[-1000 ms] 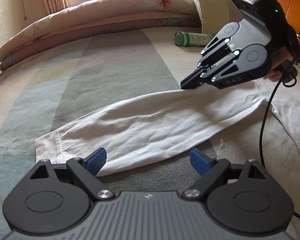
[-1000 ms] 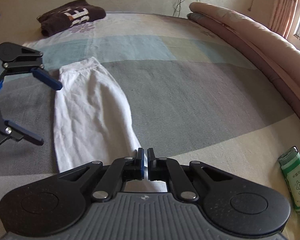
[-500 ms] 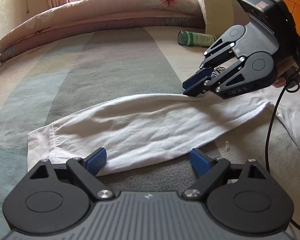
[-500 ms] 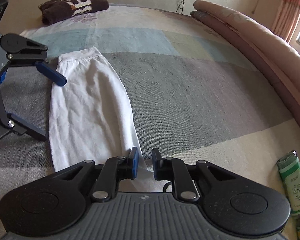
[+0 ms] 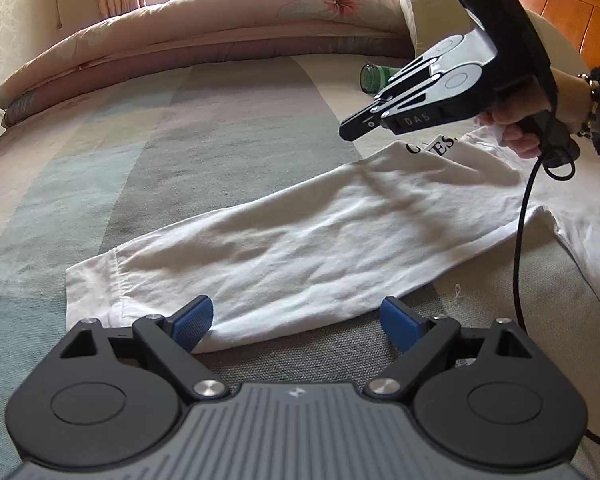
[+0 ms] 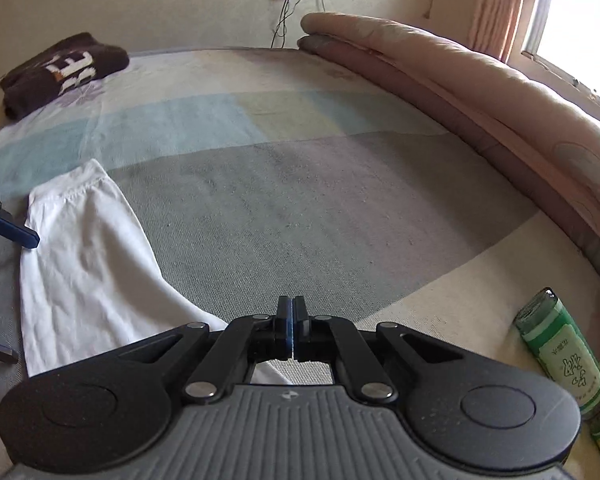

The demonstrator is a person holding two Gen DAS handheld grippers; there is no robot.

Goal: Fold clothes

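A white long-sleeved shirt (image 5: 320, 236) lies flat on the bed, its sleeve stretched toward the cuff (image 5: 92, 280); it also shows in the right wrist view (image 6: 84, 264). My left gripper (image 5: 300, 318) is open, its blue pads (image 5: 192, 320) low at the sleeve's near edge, close to the cuff. My right gripper (image 6: 291, 322) is shut and empty, lifted clear above the shirt's shoulder; it shows in the left wrist view (image 5: 354, 128) held in a hand.
A striped bedspread (image 6: 300, 200) covers the bed. A folded quilt (image 5: 220, 28) runs along the far side. A green bottle (image 6: 564, 356) lies near the pillow. A folded dark brown garment (image 6: 60, 72) sits at the far corner. A black cable (image 5: 520, 240) hangs over the shirt.
My right gripper opened, let go of the sleeve's upper edge, rose off the shirt and shut again empty. The left gripper stayed open by the cuff.
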